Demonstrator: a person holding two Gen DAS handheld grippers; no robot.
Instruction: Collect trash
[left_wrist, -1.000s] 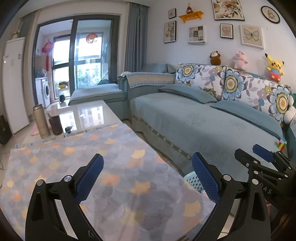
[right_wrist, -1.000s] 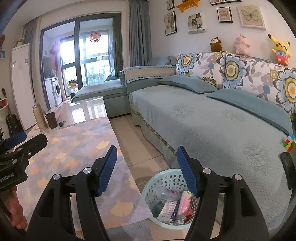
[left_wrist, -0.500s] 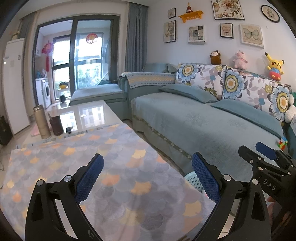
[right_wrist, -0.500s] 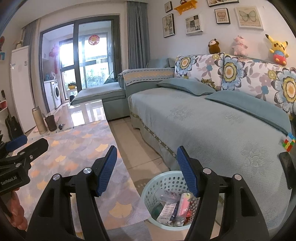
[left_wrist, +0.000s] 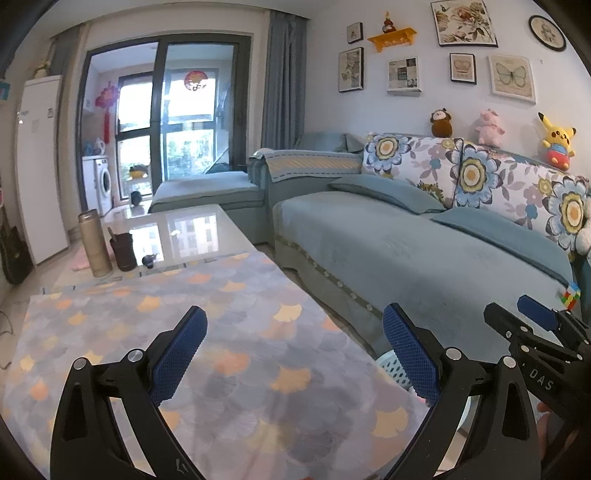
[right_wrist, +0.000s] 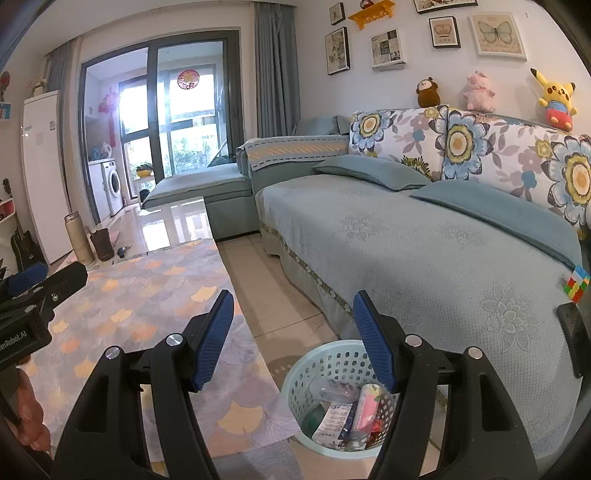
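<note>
Left wrist view: the left tongs (left_wrist: 293, 349) are spread and empty over the counter (left_wrist: 207, 229), on its soft scale-patterned cloth (left_wrist: 236, 332).

Right wrist view: the right tongs (right_wrist: 292, 341) are spread, empty; the round perforated plastic basket (right_wrist: 325, 360) with wrappers (right_wrist: 341, 415) stands on the floor, near right, below them.

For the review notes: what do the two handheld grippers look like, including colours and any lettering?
Both the left gripper and right gripper have black angular frames with silver bolts and two fingers faced with blue textured pads. White lettering marks each body. No cables or sleeves are visible.
</note>
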